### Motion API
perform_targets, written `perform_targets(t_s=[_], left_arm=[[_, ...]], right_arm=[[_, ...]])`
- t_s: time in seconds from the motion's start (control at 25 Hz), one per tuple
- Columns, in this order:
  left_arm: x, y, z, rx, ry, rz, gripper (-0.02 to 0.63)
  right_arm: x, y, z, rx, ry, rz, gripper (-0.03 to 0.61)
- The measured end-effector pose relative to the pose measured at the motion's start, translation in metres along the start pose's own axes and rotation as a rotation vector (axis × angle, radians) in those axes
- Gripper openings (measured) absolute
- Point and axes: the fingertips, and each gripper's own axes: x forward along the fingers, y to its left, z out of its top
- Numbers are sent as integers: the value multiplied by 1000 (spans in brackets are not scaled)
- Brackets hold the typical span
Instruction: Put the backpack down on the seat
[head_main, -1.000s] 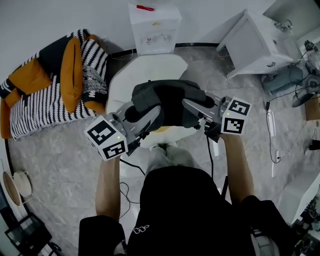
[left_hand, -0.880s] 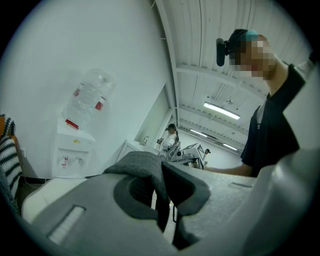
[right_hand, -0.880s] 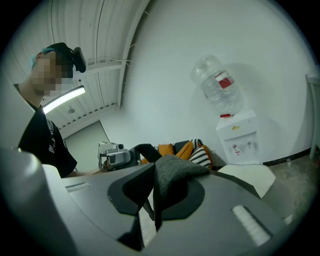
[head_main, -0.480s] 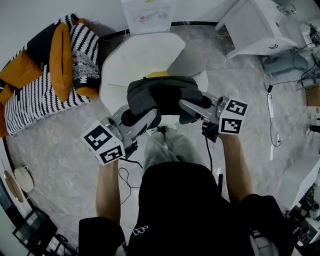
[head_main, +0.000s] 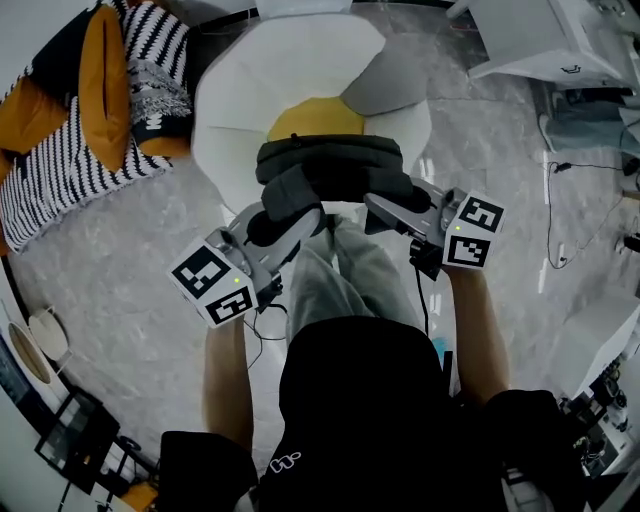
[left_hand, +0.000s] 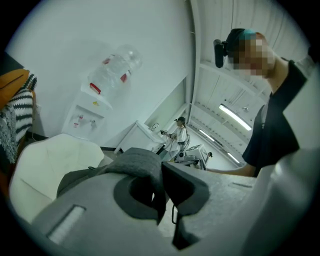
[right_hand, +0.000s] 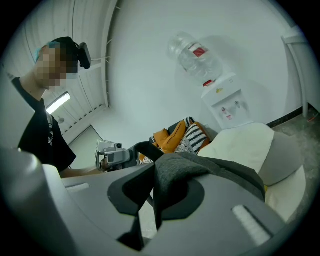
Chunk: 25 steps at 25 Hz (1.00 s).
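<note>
The grey marbled floor (head_main: 130, 260) beneath me carries a white chair (head_main: 250, 85) with a yellow cushion (head_main: 315, 119) on its seat (head_main: 412, 128), striped and orange cushions (head_main: 100, 95) to my left, and a white cabinet (head_main: 530, 35) to my right.

No wording could be read anywhere. Red labels (left_hand: 95, 88) were seen on the clear plastic water bottle (left_hand: 117, 67) atop the white dispenser (left_hand: 85, 117), but their print was too small. A small white looped logo (head_main: 283, 463) on the black shirt (head_main: 350, 400) was left undeciphered.
</note>
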Motion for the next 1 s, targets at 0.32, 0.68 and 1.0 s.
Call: perform_targets(t_s=[0.32,0.68,1.0], left_arm=[[4,22,-54,-81,83,-10,29],[10,51,-96,-150,84,28,29],[11,67,-144,-248,105,33,29]], right_arm=[[10,-26,-50,90,26,-21,43],[23,-44,-100,124,86,-9,42],[32,-58,-157,211,116,5,43]])
